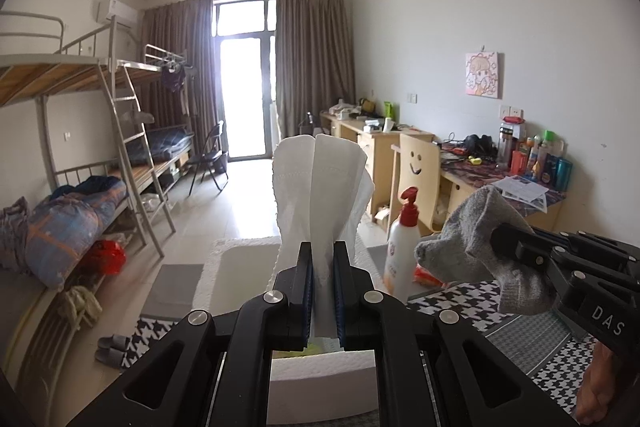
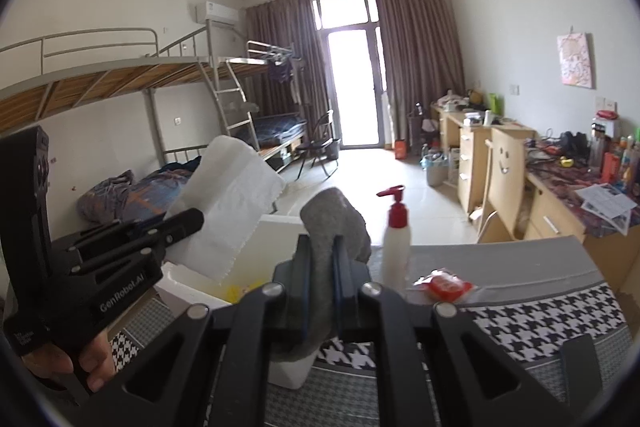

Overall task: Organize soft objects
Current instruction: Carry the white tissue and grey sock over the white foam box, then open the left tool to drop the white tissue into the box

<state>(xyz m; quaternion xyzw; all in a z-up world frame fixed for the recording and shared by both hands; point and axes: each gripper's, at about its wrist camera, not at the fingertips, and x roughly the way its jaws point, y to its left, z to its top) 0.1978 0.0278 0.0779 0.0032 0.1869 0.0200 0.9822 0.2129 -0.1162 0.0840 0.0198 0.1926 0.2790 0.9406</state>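
Observation:
My left gripper [image 1: 323, 251] is shut on a white paper tissue [image 1: 320, 183] that fans out upward, held above a white foam box [image 1: 240, 263]. The same gripper [image 2: 188, 223] and tissue [image 2: 232, 203] show at the left of the right wrist view. My right gripper [image 2: 322, 247] is shut on a grey sock [image 2: 334, 223], held over the near right corner of the foam box [image 2: 280, 227]. In the left wrist view the right gripper [image 1: 500, 239] and the sock [image 1: 480, 239] are at the right.
A white pump bottle with a red top [image 2: 396, 243] and a red packet [image 2: 444, 285] stand on the houndstooth-covered table [image 2: 540, 319]. Something yellow [image 2: 232, 293] lies inside the box. Bunk beds are left, desks and a chair right.

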